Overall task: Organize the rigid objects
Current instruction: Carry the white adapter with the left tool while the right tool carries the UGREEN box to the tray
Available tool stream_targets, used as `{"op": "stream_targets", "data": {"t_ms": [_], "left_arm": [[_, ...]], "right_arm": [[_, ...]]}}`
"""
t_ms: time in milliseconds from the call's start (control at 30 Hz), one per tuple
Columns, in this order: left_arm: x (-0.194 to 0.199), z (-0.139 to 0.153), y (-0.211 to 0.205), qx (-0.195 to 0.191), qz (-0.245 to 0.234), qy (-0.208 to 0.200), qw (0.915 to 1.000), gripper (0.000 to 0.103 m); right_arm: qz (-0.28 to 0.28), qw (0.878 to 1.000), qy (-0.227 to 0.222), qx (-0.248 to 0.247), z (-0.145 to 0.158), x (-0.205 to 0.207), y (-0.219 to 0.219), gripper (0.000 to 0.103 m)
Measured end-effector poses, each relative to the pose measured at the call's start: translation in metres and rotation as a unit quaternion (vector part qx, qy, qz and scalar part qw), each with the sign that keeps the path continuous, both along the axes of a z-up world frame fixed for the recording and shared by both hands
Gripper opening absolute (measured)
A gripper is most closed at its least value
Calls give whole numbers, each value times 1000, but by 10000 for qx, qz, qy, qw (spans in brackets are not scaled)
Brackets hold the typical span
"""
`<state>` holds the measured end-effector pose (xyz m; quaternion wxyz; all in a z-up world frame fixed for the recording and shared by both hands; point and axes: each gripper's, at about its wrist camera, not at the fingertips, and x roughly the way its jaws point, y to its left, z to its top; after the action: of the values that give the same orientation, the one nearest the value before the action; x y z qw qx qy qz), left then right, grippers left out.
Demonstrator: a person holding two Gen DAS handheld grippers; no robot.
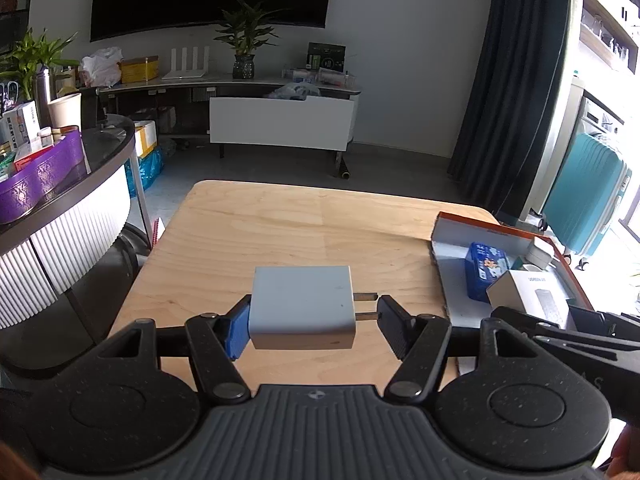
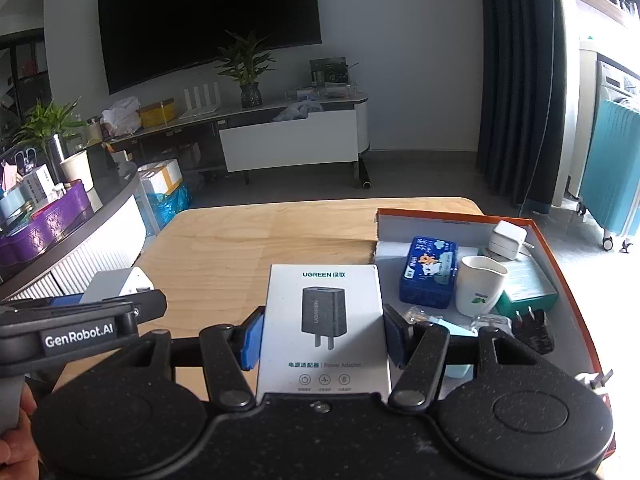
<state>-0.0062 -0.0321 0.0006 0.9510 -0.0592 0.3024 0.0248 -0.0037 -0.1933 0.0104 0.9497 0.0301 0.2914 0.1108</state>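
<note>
light wooden table point(image 2: 248, 240) with round corners, orange-edged box tray point(image 2: 560, 264) lying on its right side, bare wood to the left of the tray, grey floor point(image 2: 420, 172) beyond the tray

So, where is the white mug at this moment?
In the right wrist view, the white mug stands upright inside the orange-edged box on the right, between the blue tin and a teal box.

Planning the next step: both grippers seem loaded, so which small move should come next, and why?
Probably carry the right gripper, shut on the UGREEN box, a little right and set it in the orange tray. The box already overlaps the tray's near-left edge. The left gripper has the white charger farther away.
</note>
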Motion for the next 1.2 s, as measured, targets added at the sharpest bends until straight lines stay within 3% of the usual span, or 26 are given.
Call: {"op": "stream_targets", "data": {"t_ms": [1200], "left_arm": [[0, 0, -40, -67, -566, 91, 9983, 66]], "right_arm": [[-482, 9986, -211, 19, 6, -14, -51, 70]]}}
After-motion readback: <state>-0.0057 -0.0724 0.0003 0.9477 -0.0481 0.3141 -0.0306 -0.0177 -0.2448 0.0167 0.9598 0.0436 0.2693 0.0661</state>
